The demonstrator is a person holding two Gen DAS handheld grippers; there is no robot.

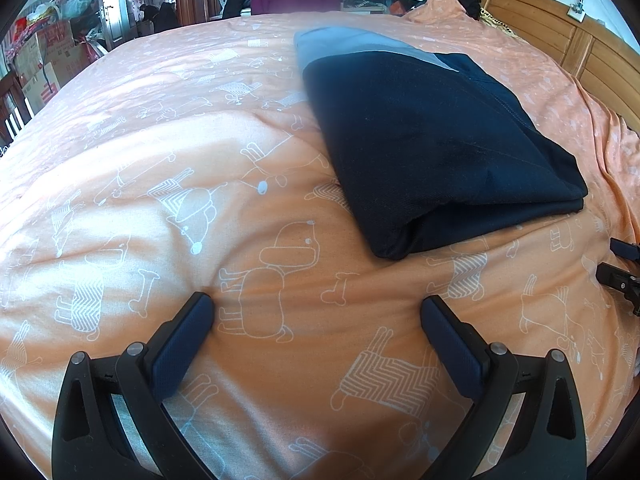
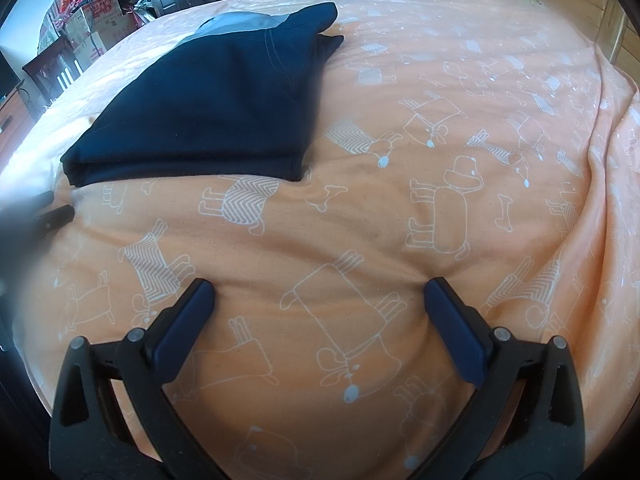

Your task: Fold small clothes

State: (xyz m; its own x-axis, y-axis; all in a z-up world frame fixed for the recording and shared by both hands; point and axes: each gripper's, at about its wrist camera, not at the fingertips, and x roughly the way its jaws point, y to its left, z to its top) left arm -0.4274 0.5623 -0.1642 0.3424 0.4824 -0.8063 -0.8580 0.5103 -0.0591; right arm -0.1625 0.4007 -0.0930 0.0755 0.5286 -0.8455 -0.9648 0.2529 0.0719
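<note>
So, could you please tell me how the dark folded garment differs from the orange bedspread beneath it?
The garment is navy with a pale grey panel and no print; the bedspread is orange with white dog outlines. The garment is folded into a compact stack of layers; the bedspread lies spread across the bed, softly rumpled. Both are untouched: the left gripper and right gripper are open.

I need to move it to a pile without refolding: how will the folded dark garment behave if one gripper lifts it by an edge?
The dark garment is probably floppy: its stacked layers gape at the near corner, so they would likely sag and unfold. On the soft bedspread, pushing may bunch it instead of sliding it.
</note>
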